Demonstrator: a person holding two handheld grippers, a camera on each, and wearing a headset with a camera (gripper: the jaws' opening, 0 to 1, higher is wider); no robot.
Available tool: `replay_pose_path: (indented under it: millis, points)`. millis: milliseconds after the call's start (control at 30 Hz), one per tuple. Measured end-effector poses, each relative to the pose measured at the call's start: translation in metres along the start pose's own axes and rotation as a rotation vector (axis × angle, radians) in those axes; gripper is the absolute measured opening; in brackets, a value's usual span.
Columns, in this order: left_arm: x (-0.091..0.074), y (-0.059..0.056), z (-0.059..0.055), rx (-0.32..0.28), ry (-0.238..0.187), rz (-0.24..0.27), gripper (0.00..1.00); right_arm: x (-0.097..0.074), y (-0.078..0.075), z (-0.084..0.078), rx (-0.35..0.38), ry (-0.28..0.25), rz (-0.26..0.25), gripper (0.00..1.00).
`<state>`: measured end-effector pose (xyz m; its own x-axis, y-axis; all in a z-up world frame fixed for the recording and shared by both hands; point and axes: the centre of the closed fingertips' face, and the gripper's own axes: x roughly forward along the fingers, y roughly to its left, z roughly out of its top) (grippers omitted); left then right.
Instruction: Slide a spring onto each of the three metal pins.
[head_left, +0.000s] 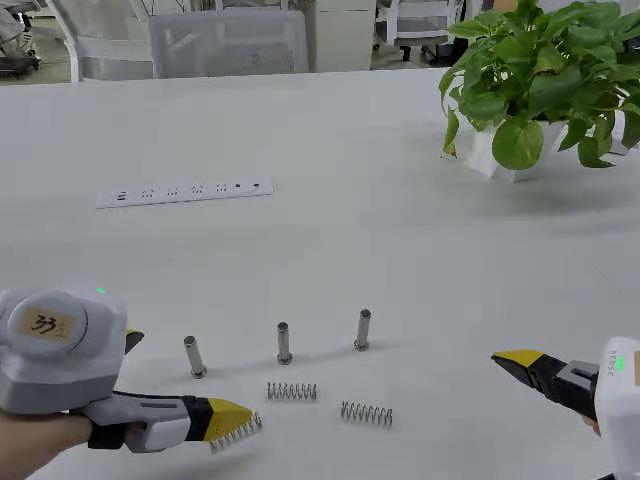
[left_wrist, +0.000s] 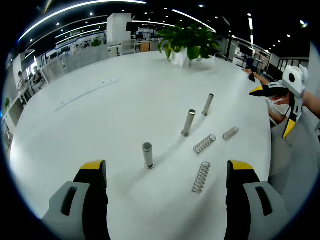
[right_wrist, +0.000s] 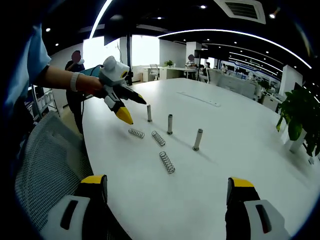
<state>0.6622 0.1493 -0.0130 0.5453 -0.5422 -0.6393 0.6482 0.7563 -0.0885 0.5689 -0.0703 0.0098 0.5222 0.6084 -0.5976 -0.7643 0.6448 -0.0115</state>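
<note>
Three short metal pins stand upright in a row on the white table: left pin (head_left: 195, 357), middle pin (head_left: 284, 343), right pin (head_left: 363, 329). All three are bare. Three springs lie flat in front of them: one (head_left: 238, 432) beside the yellow tip of my left gripper, one (head_left: 292, 391) below the middle pin, one (head_left: 366, 412) further right. My left gripper (head_left: 190, 378) (left_wrist: 166, 167) is open, jaws either side of the left pin (left_wrist: 148, 155) and the nearest spring (left_wrist: 201, 176), touching neither. At the lower right, my right gripper (head_left: 520, 362) (right_wrist: 167, 181) hangs open and holds nothing.
A white power strip (head_left: 185, 192) lies further back on the table (head_left: 400, 230). A potted green plant (head_left: 540, 85) stands at the back right. Office chairs (head_left: 228, 42) line the far edge, and a mesh chair (right_wrist: 45, 170) sits by the near edge.
</note>
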Motion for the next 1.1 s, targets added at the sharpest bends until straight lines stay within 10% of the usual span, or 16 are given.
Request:
replay_pose_path:
  millis: [400, 1100]
  points:
    - [-0.019, -0.007, -0.029, -0.023, 0.005, -0.015, 0.98, 0.005, 0.002, -0.003, -0.011, 0.025, 0.022, 0.99]
    - [-0.023, -0.049, -0.034, 0.088, -0.106, -0.117, 0.85, 0.007, 0.008, -0.006, -0.050, 0.050, 0.049, 0.99]
